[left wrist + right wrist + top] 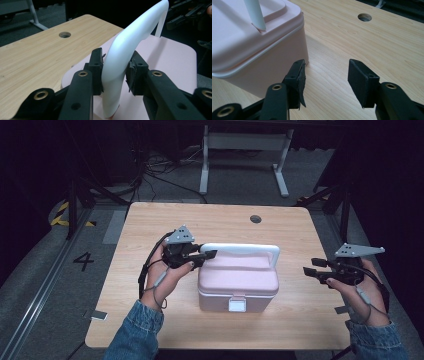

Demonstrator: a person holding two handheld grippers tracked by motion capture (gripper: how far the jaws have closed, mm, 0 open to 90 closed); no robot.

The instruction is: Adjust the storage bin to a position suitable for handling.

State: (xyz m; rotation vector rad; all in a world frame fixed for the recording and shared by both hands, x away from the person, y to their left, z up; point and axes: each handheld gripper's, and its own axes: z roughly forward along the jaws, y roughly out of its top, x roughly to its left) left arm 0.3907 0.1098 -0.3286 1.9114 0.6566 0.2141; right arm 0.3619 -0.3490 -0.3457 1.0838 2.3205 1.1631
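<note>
A wooden surface point(150, 320) is sitting on grey floor point(45, 285); a white frame point(243, 142) is standing far off in dim light.

text: "4" | on: grey floor point(45, 285), left of table point(150, 330)

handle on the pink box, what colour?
White handle; clearest in the left gripper view.

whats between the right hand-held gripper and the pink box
Nothing: only bare table lies between the right hand-held gripper and the pink box, as the high view shows; the right gripper view shows open jaws over bare wood.
</note>
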